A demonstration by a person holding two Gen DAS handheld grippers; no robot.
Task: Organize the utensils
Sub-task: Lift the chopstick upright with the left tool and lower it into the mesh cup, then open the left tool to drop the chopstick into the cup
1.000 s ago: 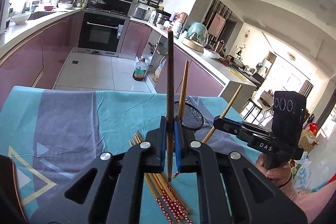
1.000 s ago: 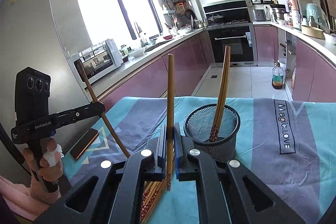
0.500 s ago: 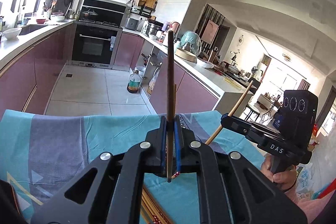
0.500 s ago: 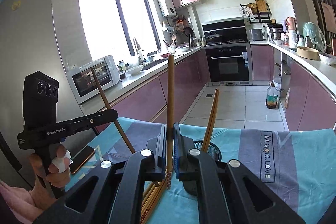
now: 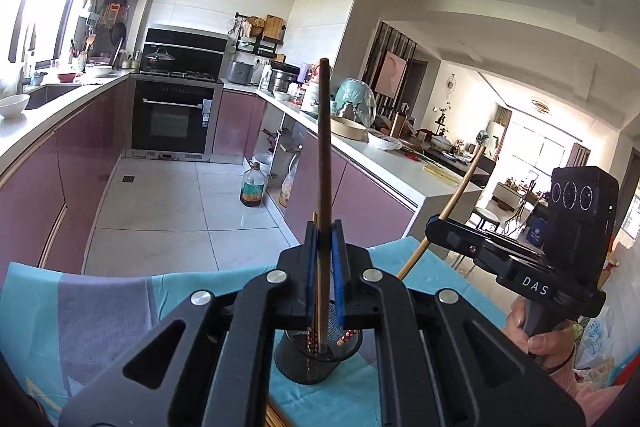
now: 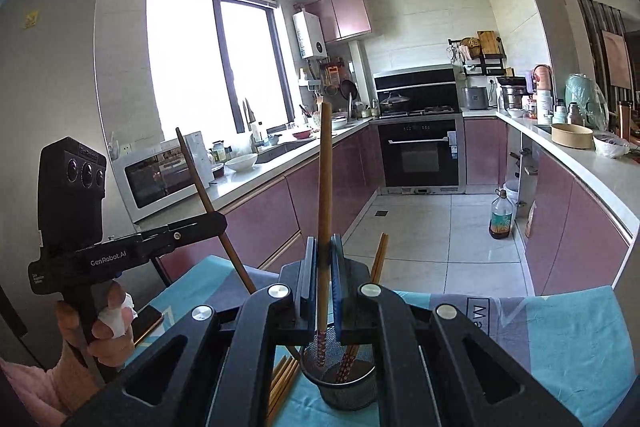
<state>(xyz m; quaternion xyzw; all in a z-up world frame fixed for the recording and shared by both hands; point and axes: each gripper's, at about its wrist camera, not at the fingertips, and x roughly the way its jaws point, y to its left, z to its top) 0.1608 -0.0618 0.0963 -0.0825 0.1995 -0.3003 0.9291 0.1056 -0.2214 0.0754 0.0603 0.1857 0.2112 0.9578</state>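
My left gripper (image 5: 323,267) is shut on a dark brown chopstick (image 5: 323,147) held upright, its lower end inside the black mesh cup (image 5: 316,363). My right gripper (image 6: 323,279) is shut on a light wooden chopstick (image 6: 323,187), also upright, with its patterned tip in the same mesh cup (image 6: 344,387). Other chopsticks stand in the cup (image 6: 378,259). Each gripper shows in the other's view: the right one (image 5: 432,227) and the left one (image 6: 218,221). Several more chopsticks (image 6: 282,379) lie on the cloth left of the cup.
The table wears a teal and grey cloth (image 6: 560,339). A dark phone (image 6: 148,319) lies near the table's left edge. Behind are pink kitchen cabinets, an oven and a tiled floor with an oil bottle (image 6: 501,219).
Both grippers rose and came over the mesh cup, which now sits right under the fingers. The chopstick tips now reach into the cup. The pile on the cloth dropped out of the left view.
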